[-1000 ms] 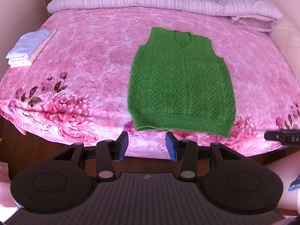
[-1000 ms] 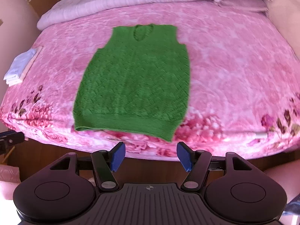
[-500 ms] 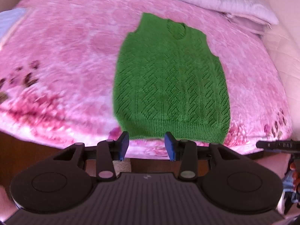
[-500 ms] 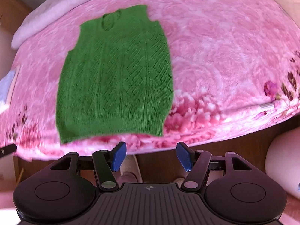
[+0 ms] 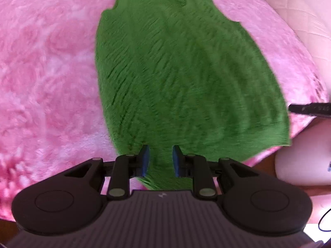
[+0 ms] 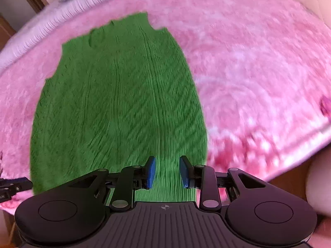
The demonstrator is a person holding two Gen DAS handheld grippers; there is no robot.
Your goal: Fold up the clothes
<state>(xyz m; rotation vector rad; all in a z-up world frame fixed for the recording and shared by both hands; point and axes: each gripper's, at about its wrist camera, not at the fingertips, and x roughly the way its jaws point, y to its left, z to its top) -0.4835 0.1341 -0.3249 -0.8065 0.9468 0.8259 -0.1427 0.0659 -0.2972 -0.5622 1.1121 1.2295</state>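
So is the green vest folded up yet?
Not yet. The green vest lies spread flat on the pink blanket, neck hole and both shoulders showing.

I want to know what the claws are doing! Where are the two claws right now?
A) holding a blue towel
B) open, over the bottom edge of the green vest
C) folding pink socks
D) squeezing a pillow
B: the left claw and the right claw both have their blue pads apart, over the hem of the green vest on the pink blanket.
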